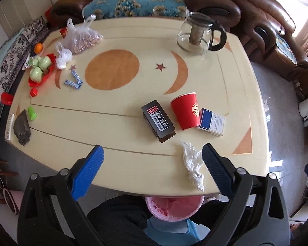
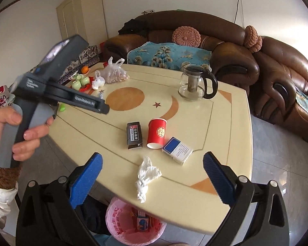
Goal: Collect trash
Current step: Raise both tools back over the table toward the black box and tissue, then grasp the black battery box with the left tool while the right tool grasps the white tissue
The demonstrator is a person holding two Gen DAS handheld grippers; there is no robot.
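Both claws hang released and empty above the near counter (image 1: 133, 176) edge: the left claw (image 1: 153, 160) and the right claw (image 2: 153, 167). Under the edge stands a pink-lined trash bin (image 2: 133, 223); only the right view shows wrappers inside. A crumpled tissue (image 2: 145, 178) lies just past the edge. Beyond sit a dark box (image 1: 158, 121), red paper cup (image 1: 185, 110) and blue-white pack (image 1: 211, 122). Only the right view shows the left hand (image 2: 20, 135).
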